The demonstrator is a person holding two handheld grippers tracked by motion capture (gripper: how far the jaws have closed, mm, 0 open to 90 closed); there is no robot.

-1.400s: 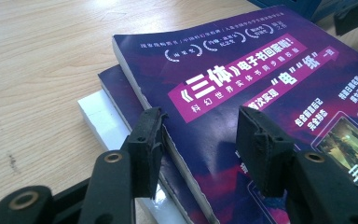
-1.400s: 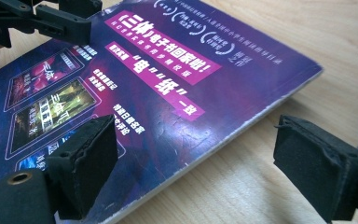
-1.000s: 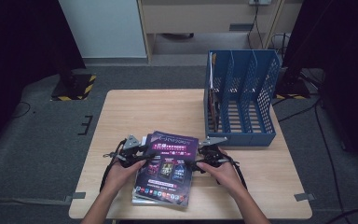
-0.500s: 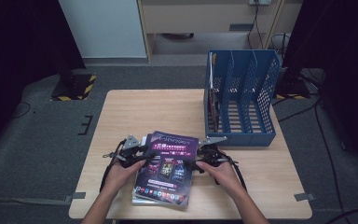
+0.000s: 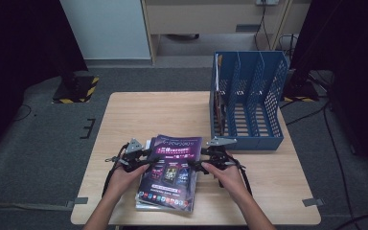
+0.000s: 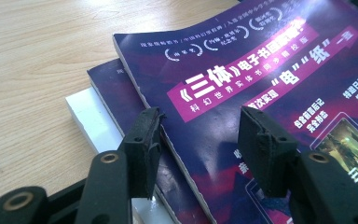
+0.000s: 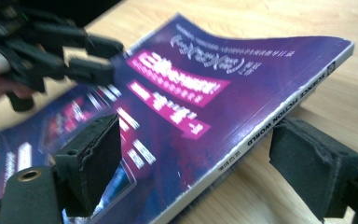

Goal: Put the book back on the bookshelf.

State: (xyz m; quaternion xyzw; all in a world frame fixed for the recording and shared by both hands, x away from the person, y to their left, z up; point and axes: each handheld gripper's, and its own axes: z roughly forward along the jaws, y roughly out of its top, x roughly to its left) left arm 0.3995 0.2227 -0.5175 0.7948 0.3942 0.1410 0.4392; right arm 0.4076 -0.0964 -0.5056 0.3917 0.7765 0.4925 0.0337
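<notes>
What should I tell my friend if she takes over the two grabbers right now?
Left gripper: open, jaws on either side of the left edge of the top magazine, not pinching it.
Right gripper: open, jaws just been closing, set around the magazine's spine side, pads apart from it.
The magazine lies on a small stack at the table's near edge. The blue file rack stands at the far right.
Done: both grippers lined up. Left: grip and lift the magazine, probably towards the rack.
</notes>
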